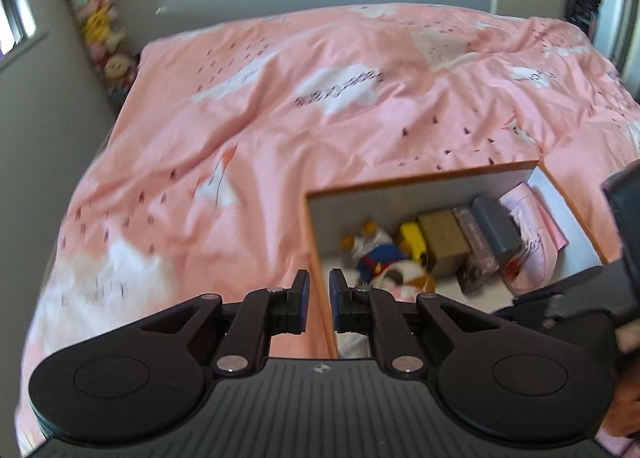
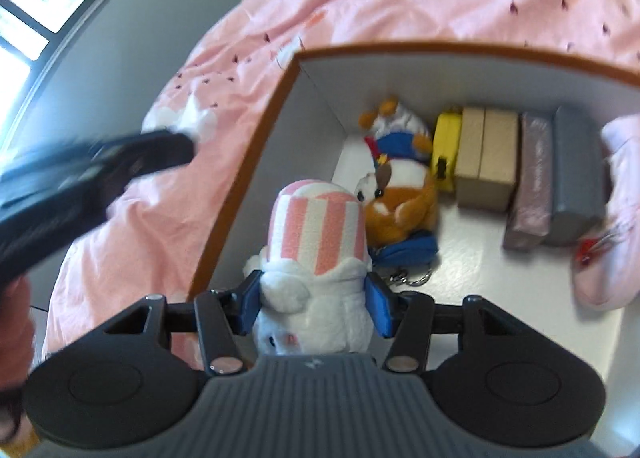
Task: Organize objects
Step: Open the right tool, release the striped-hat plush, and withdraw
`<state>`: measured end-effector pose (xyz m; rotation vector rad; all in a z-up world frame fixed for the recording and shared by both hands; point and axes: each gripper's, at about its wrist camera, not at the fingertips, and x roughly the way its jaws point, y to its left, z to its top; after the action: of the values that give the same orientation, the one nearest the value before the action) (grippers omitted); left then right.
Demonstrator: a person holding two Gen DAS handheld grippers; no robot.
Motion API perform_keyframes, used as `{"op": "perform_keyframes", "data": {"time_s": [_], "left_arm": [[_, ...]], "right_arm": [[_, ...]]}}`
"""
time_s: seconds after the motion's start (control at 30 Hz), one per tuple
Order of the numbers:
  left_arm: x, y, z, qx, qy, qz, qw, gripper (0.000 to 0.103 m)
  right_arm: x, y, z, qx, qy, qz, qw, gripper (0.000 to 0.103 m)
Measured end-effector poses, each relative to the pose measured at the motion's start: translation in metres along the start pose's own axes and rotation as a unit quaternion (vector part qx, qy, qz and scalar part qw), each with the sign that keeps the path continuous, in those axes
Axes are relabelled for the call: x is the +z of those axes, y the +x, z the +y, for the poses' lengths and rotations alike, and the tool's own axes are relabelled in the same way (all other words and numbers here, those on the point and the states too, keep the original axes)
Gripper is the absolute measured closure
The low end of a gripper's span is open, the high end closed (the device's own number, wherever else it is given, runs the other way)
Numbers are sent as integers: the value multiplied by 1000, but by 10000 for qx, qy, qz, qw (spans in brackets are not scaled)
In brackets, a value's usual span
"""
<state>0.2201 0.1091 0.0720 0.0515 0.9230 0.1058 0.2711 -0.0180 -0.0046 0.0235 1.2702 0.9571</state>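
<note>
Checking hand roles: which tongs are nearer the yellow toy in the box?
Right. The right tongs, gripping a striped plush, hang inside the box; the left tongs sit at its outer wall, farther from the yellow toy.

the left gripper [image 1: 319, 300] is seen tilted downward, its jaws drawn in to their narrowest with only a slim gap left between the blue-faced pads and nothing caught there. the right gripper [image 2: 313, 304] is also angled steeply down, its jaws held about half apart and its blue pads [image 2: 249, 304] pressed into both sides of something soft and white that fills the space between them. in the right wrist view the left gripper's black body is shown as a blur at the left edge, with part of a hand [image 2: 14, 322] glimpsed beneath it.
</note>
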Motion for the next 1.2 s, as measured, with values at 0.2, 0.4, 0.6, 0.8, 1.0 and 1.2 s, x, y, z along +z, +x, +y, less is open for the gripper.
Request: {"op": "perform_keyframes", "data": {"time_s": [0.2,0.4,0.6,0.8,1.0,1.2], "left_arm": [[-25,4,16,-124,-739,181,9970,90],[-41,10,17,-129,-985,320,9945,90],[-43,4,15,-103,-974,254,9949,90],[-46,-5,17,-164,-1080,147,9939,90],[-50,-8,18,-107,-1085,113,9940,90],[-51,-6,16,-89,-1047,147,9944,90]], "right_arm": [[-2,29,3,-140,105,227,9996,48],[-6,46,8,-336,-23,144,9993,44],[-12,39,24,-679,-517,-139,9963,39],[-20,17,33,-921,-807,-392,9917,32],[-34,7,22,-719,-469,-259,9960,49],[-40,17,15,-589,-180,-326,9976,64]]}}
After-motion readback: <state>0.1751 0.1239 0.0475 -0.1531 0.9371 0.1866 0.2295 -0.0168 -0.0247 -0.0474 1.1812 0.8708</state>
